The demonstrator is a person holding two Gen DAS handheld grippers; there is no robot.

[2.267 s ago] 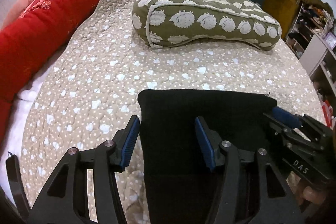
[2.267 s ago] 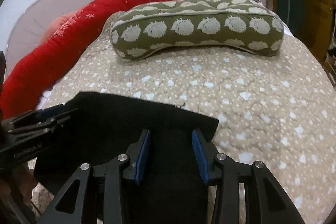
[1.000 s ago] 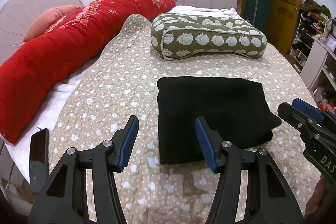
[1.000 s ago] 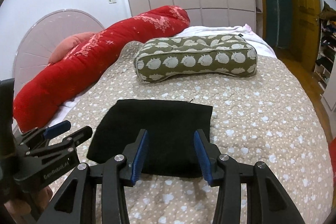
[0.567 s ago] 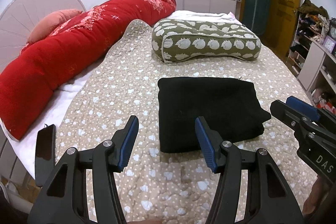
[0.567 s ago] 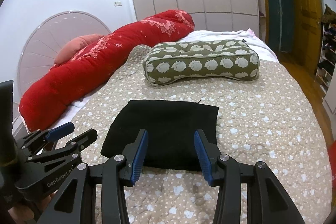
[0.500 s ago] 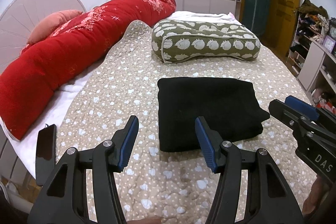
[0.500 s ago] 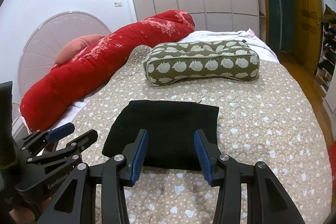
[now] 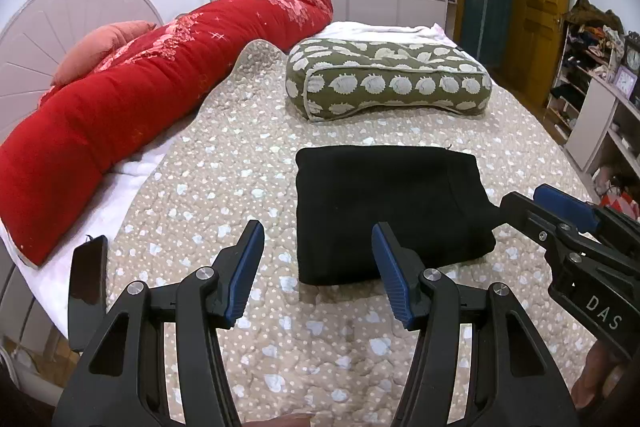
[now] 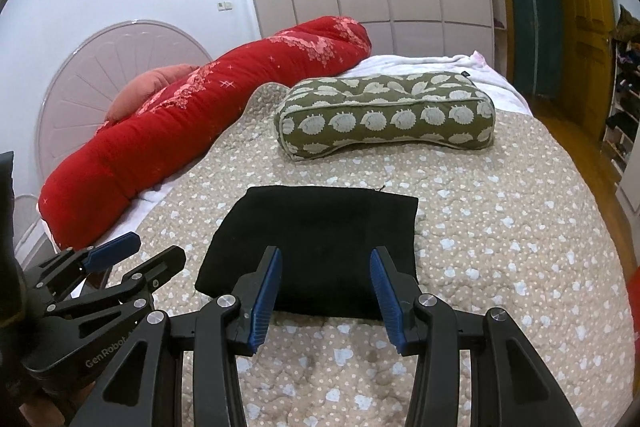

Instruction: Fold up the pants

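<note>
Black fabric pants [image 9: 384, 211] lie as a compact, roughly rectangular folded bundle on the beige quilted bedspread with pale heart print [image 9: 224, 195], near the middle of the bed, this side of the olive-green cushion with white hedgehog pattern [image 9: 388, 83] and apart from it. The long red bolster-like quilt roll [image 9: 140, 107] runs along the far-left side, well clear. Left gripper [image 9: 318, 269]: blue-padded jaws parted, nothing between them, held above the bedspread at the bundle's near-left corner, not touching it. Right gripper [image 10: 326, 291]: jaws likewise parted and empty, poised over the bundle's near edge; contact not evident. From the left wrist view the right gripper shows at the right margin beside the bundle's right edge. Judgement: folding looks complete or nearly so; edges appear stacked, the near-right corner bulges slightly. Step in hand reads as release and check. If a further move is wanted, it would call for a light press or tuck on that thicker corner, or one more half-fold gripping both near corners together. A dark flat phone-like object [image 9: 88, 287] lies at the left bed edge; keep clear.
</note>
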